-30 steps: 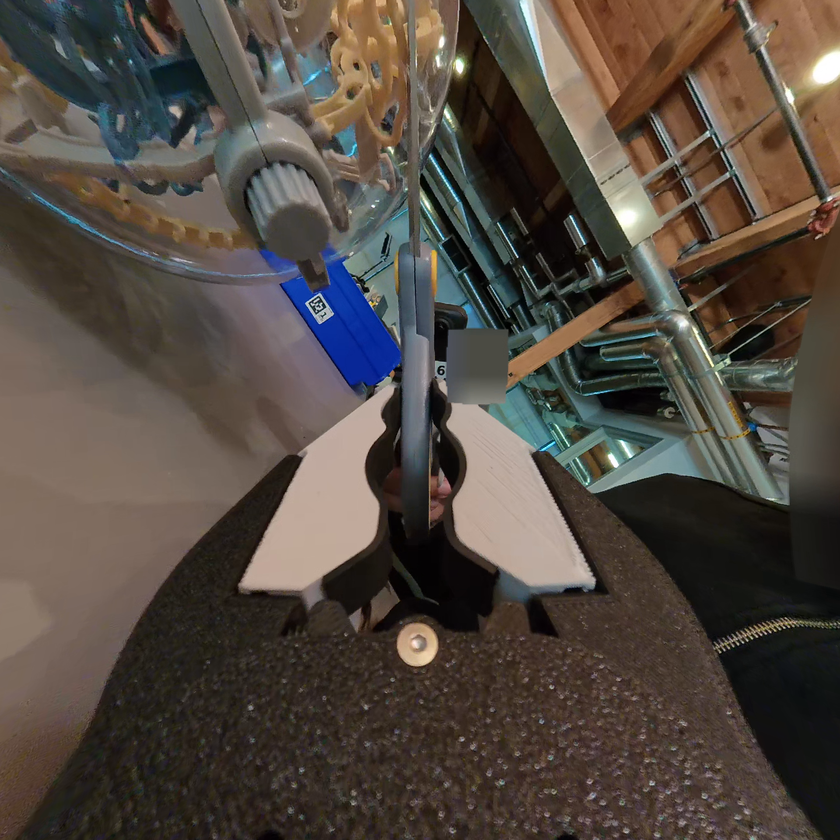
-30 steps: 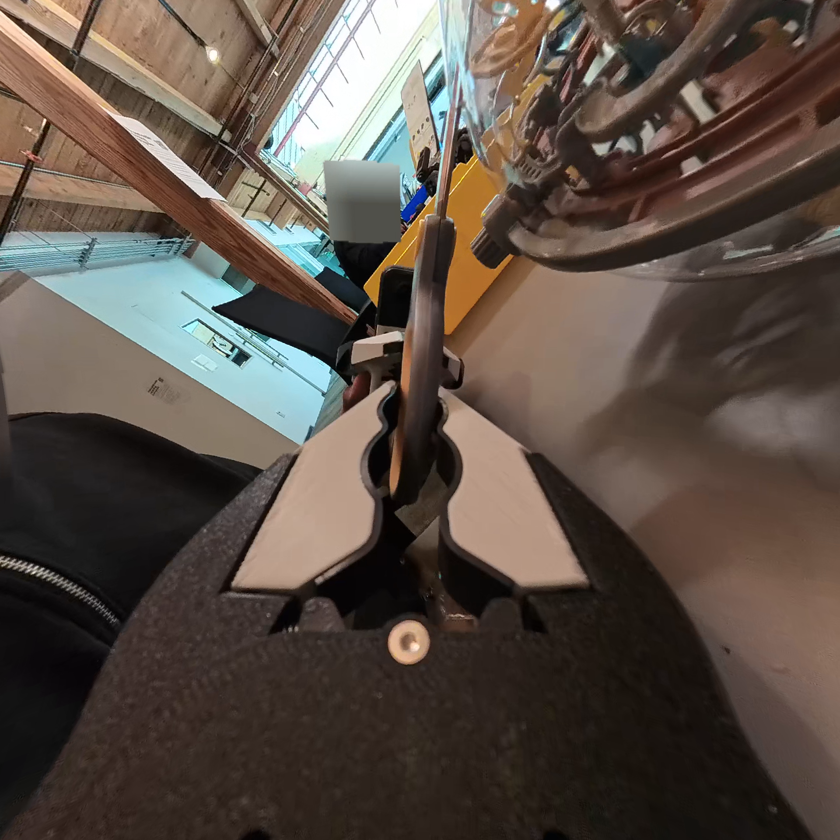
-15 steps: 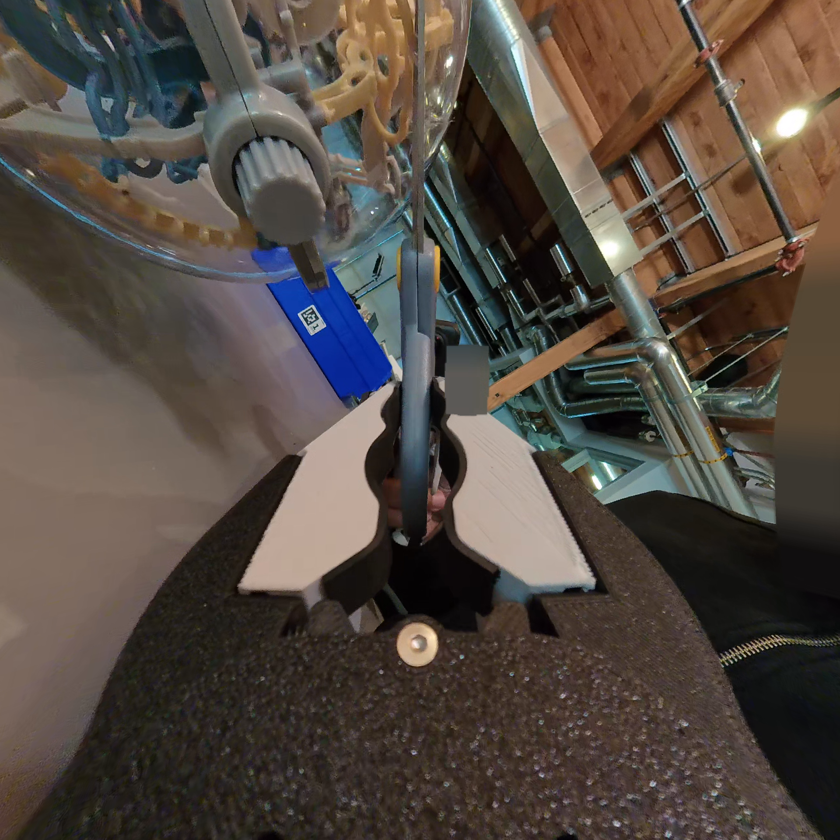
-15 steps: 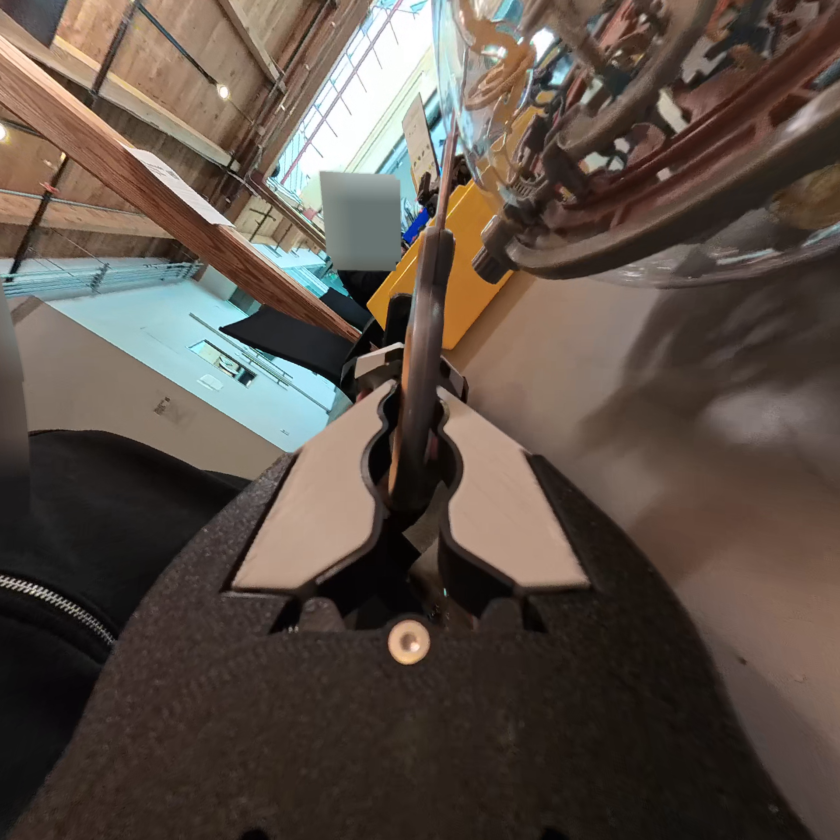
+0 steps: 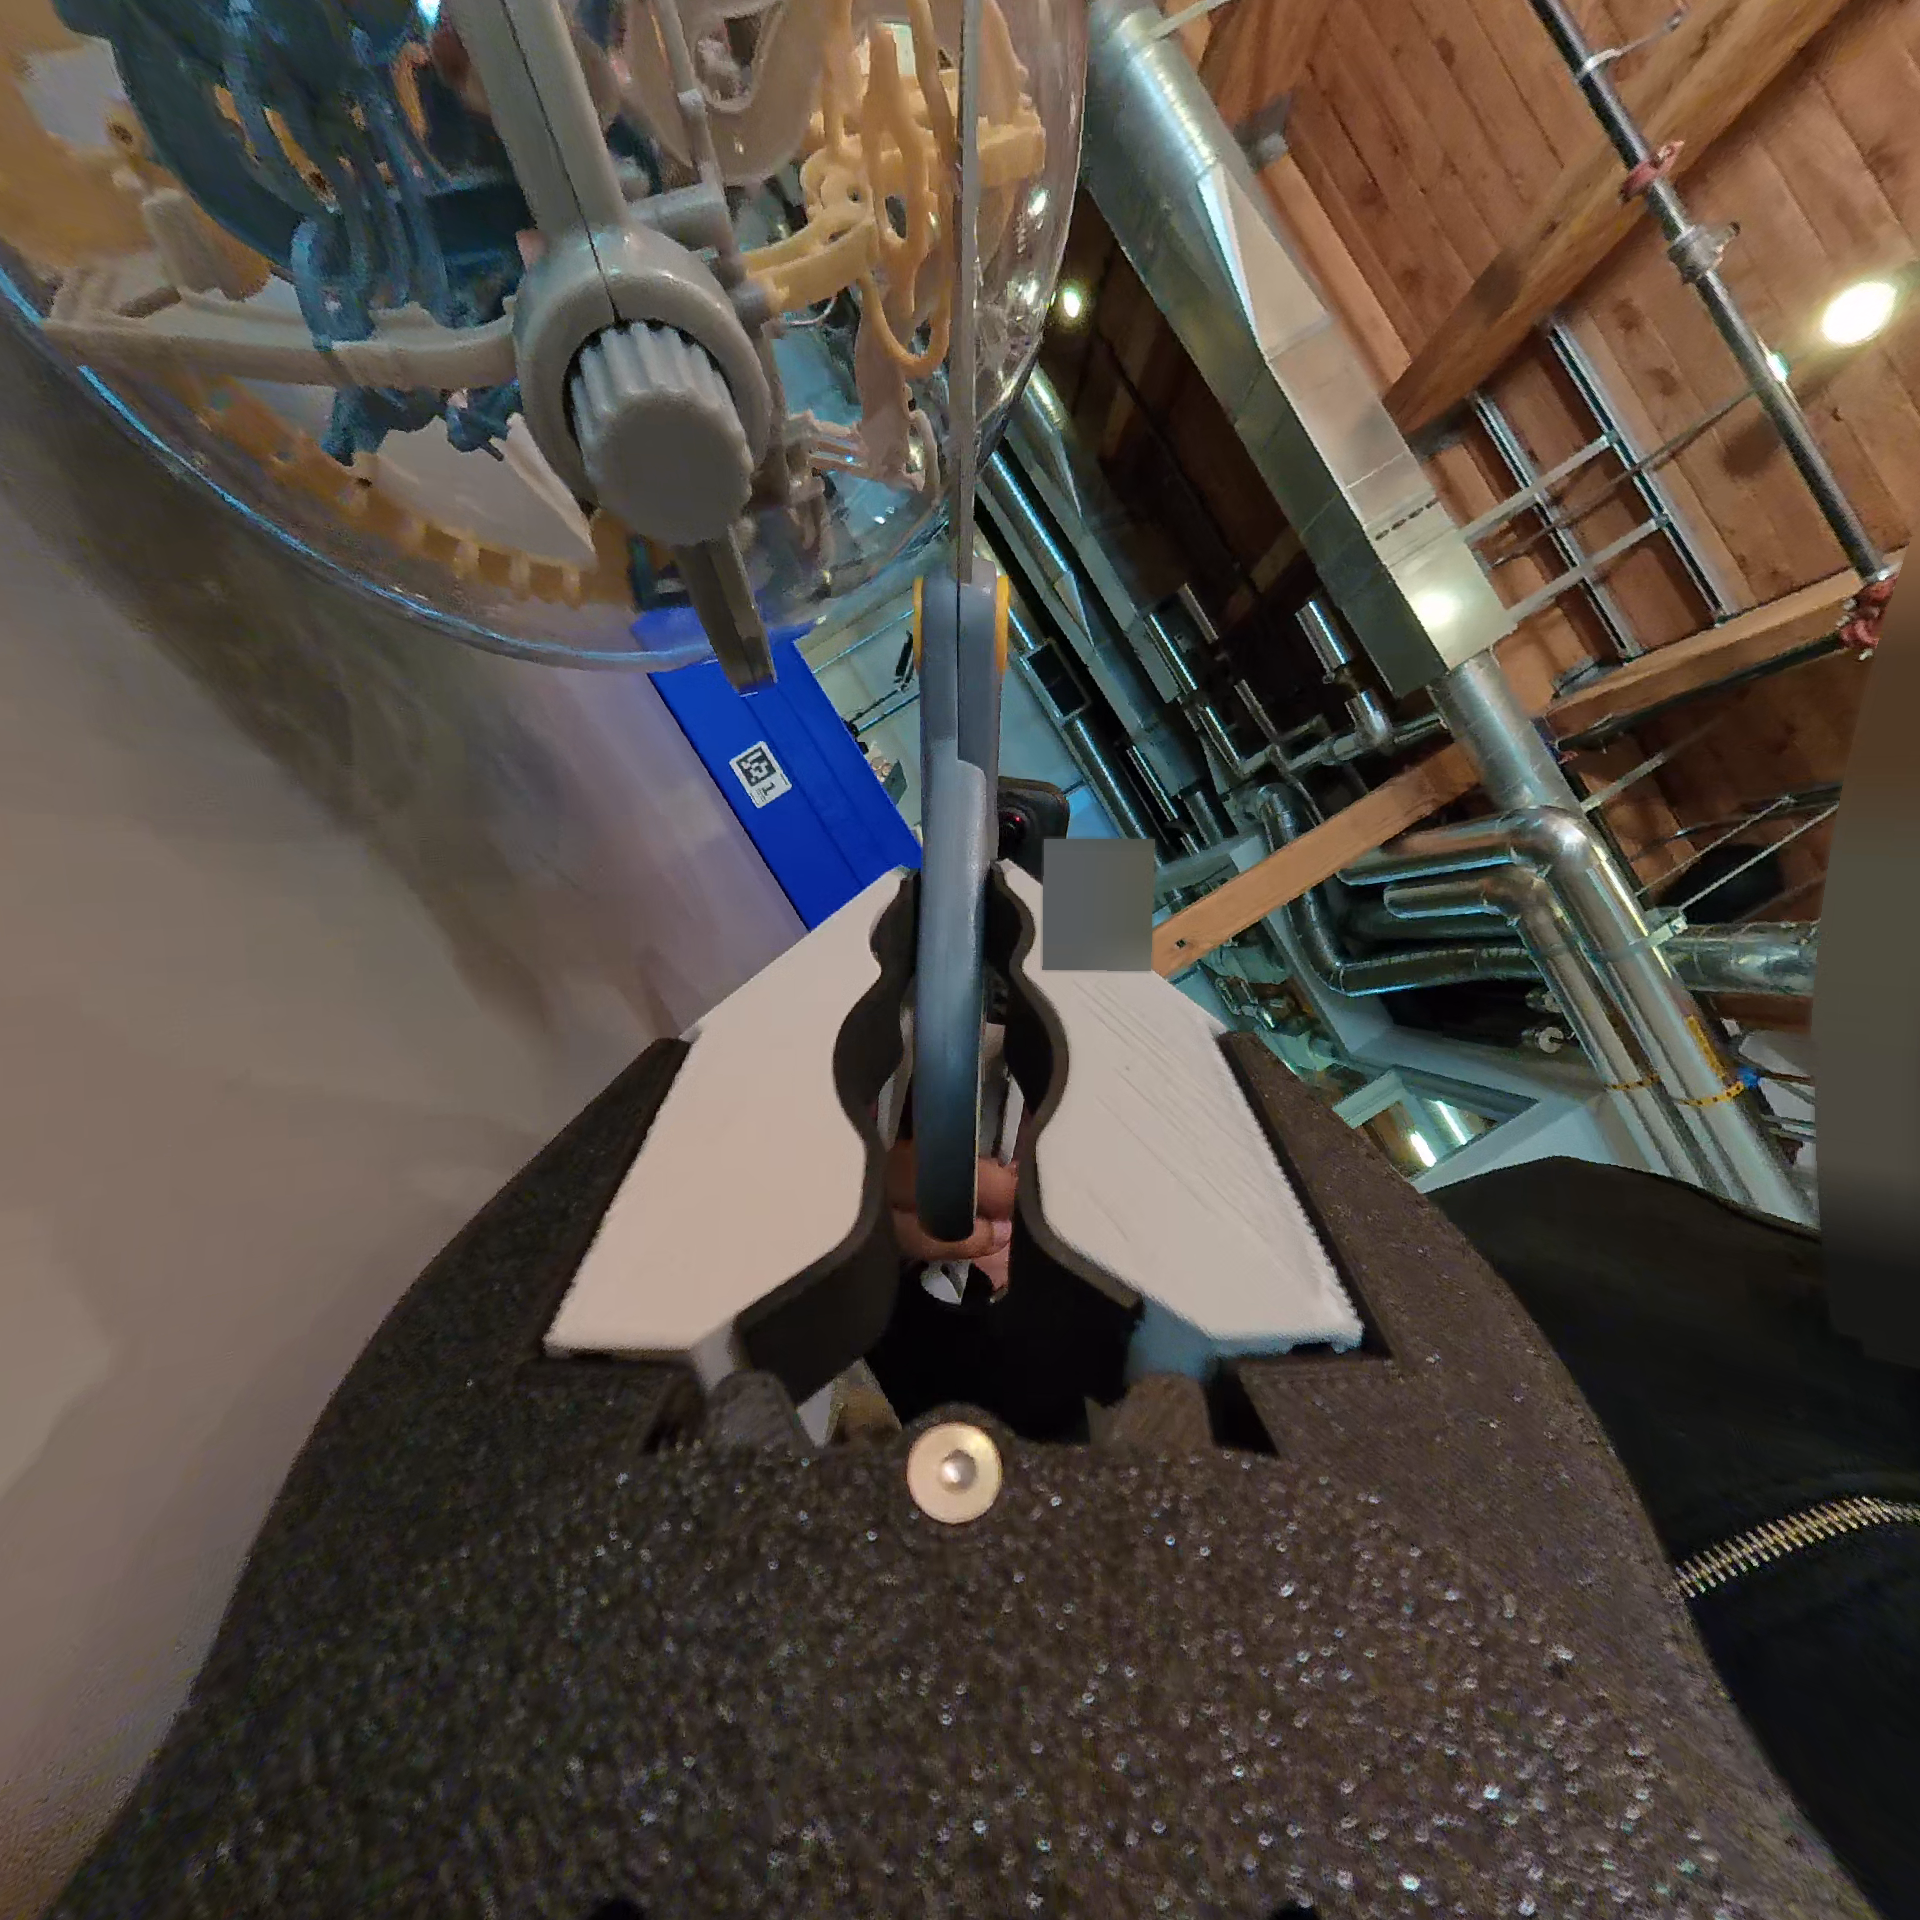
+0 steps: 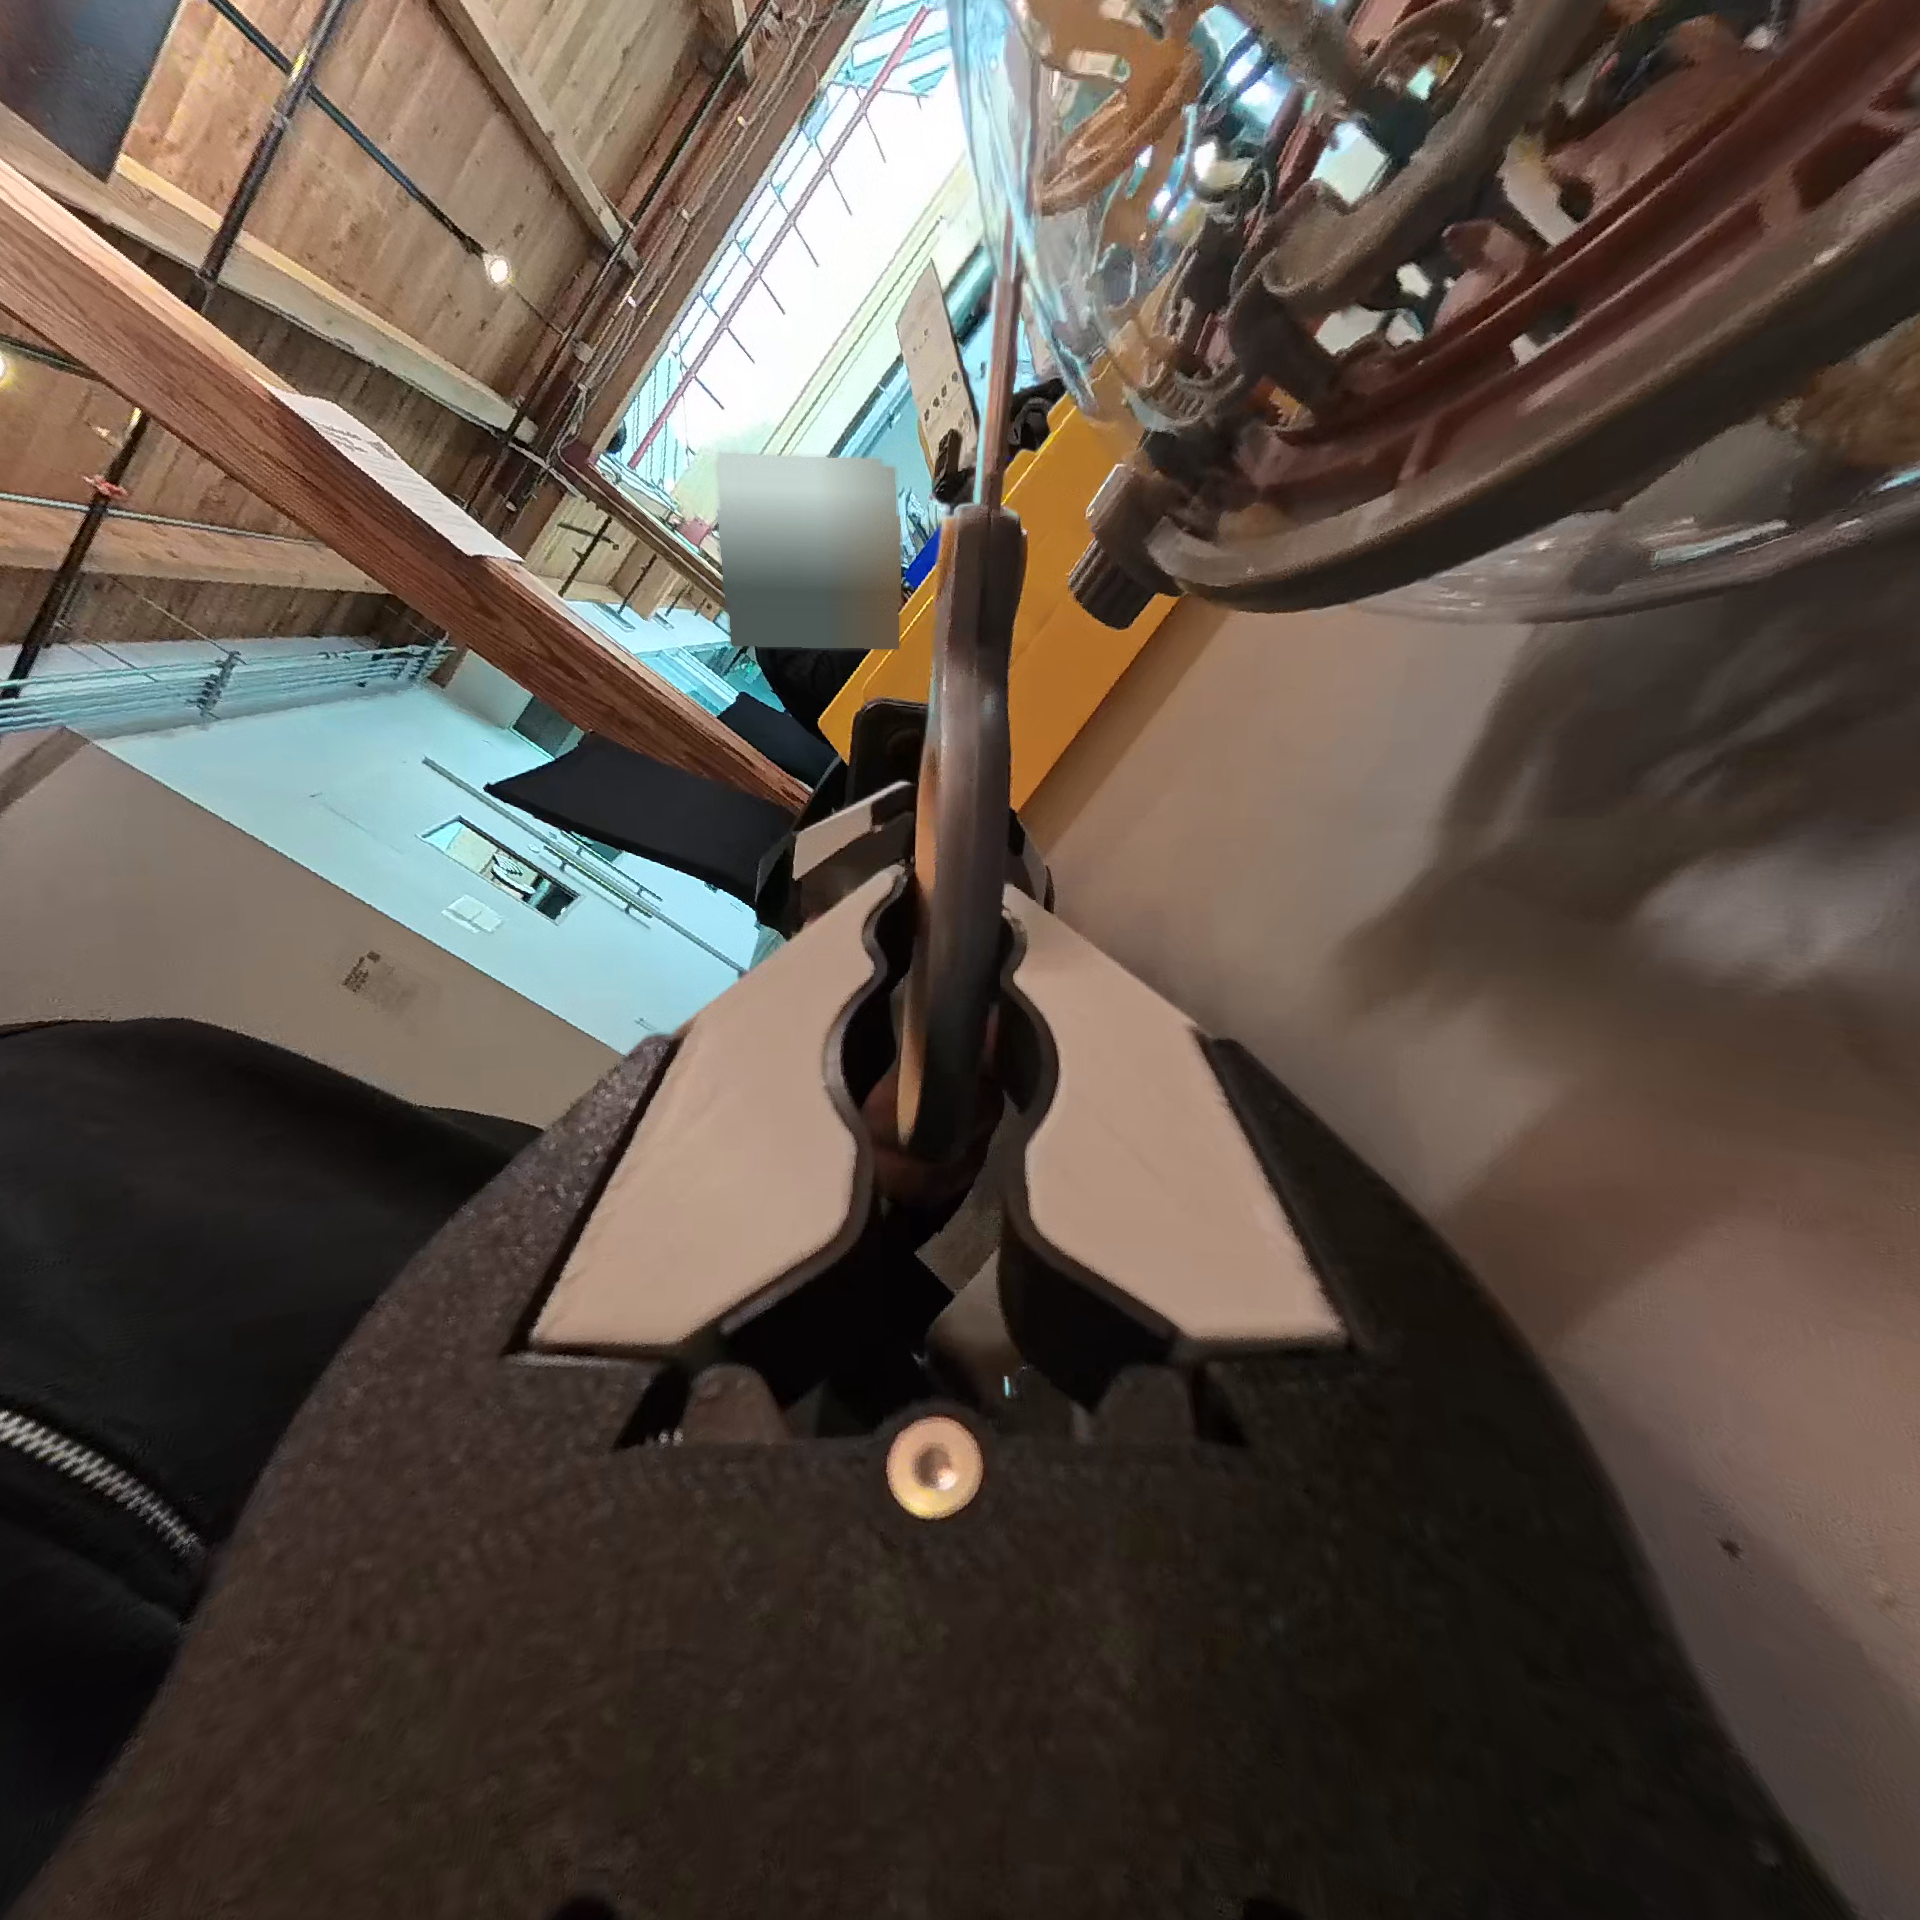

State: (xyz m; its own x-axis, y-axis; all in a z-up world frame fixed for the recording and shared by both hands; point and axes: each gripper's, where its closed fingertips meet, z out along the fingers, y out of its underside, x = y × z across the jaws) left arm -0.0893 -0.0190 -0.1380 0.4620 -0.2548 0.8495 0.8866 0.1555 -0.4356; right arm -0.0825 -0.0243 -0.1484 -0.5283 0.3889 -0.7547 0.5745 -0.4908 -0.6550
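The left claw (image 5: 951, 997) and the right claw (image 6: 951, 966) are each pinching a grey scissors handle (image 5: 954, 935). The clear maze sphere (image 5: 499, 312) is sitting on the counter (image 5: 260, 987) just beyond the blades.

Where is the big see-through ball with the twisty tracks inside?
The clear ball fills the left wrist view's upper left, resting on the pale table, beside the scissors.

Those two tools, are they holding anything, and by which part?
Yes: scissors. The left tool and the right tool are each shut on a handle loop, blades pointing away.
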